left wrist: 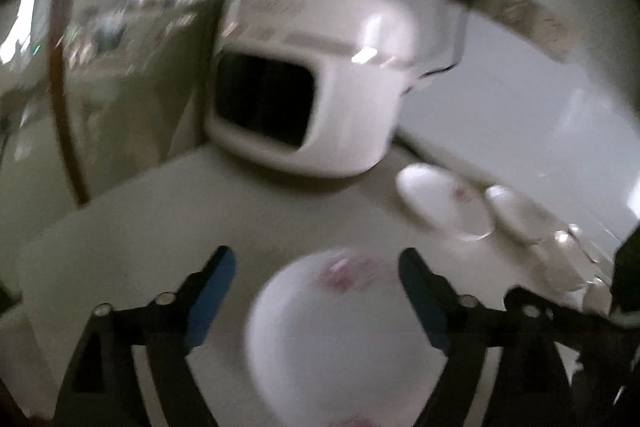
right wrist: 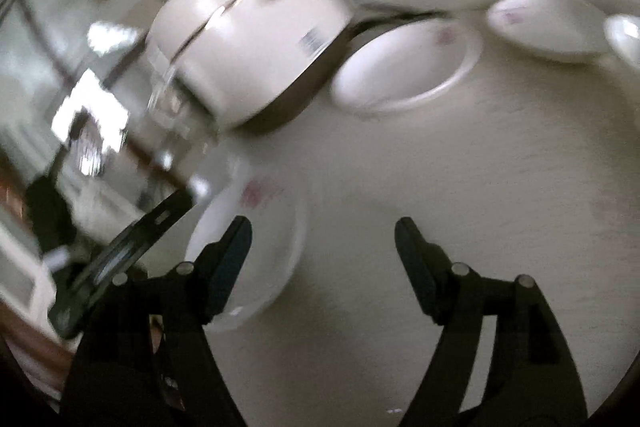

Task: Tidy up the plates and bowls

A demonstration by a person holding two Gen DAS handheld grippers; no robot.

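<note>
Both views motion-blurred, near plate (left wrist: pixel 340 339) cut off below, pink plate motifs unreadable

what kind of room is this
Probably a home kitchen or dining corner: a white countertop appliance stands on a pale table against the wall, with white flower-patterned plates and bowls spread around it.

A home kitchen: a white countertop oven (left wrist: pixel 304 99) and white bowls (right wrist: pixel 404 67) on a pale desk (right wrist: pixel 480 207).
</note>
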